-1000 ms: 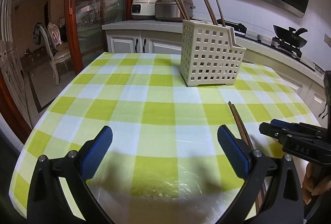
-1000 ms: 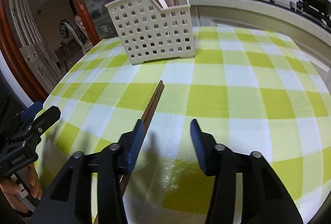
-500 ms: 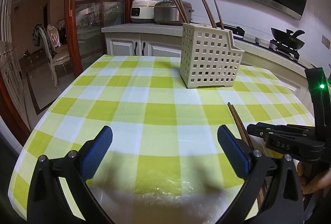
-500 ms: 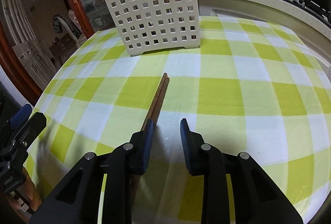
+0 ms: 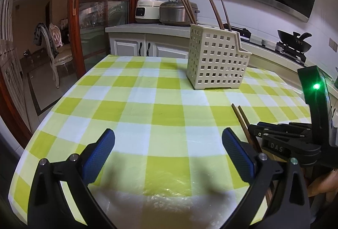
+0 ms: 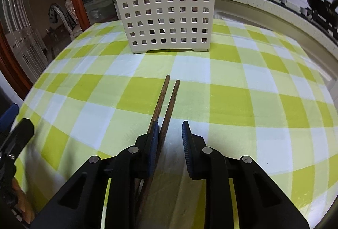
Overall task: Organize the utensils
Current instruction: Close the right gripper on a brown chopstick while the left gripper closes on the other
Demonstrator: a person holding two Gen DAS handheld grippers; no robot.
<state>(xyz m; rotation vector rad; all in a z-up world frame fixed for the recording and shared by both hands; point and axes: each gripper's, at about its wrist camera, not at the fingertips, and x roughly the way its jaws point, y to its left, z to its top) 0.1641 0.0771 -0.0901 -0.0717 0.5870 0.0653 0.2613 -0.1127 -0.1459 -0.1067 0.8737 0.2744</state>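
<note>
Your right gripper (image 6: 169, 136) has just been narrowing its jaws over the pair of wooden chopsticks (image 6: 166, 102), but the catch is uneven. One stick lies between the blue pads, against the left one, with a clear gap to the right pad; the other runs along or under the outside of the left pad. So nothing is pinched yet.

If you close from here, you will likely trap a single stick and shove its partner sideways across the checked tablecloth (image 6: 243, 102). The left finger could also come down on top of the outer stick and roll it. A lone stick gripped near its lower end, with most of its length ahead of the pads, may swing downward as you lift.

The chopsticks lie flat on the cloth on your side of the white perforated utensil basket (image 6: 166, 11), well apart from it. Their long axes run almost straight toward the basket's front wall, the far tips slightly splayed and short of it, the near ends hidden under your gripper.

Your left gripper (image 5: 169, 155) hangs spread wide and empty, off to the left of the chopsticks as seen facing the basket.
</note>
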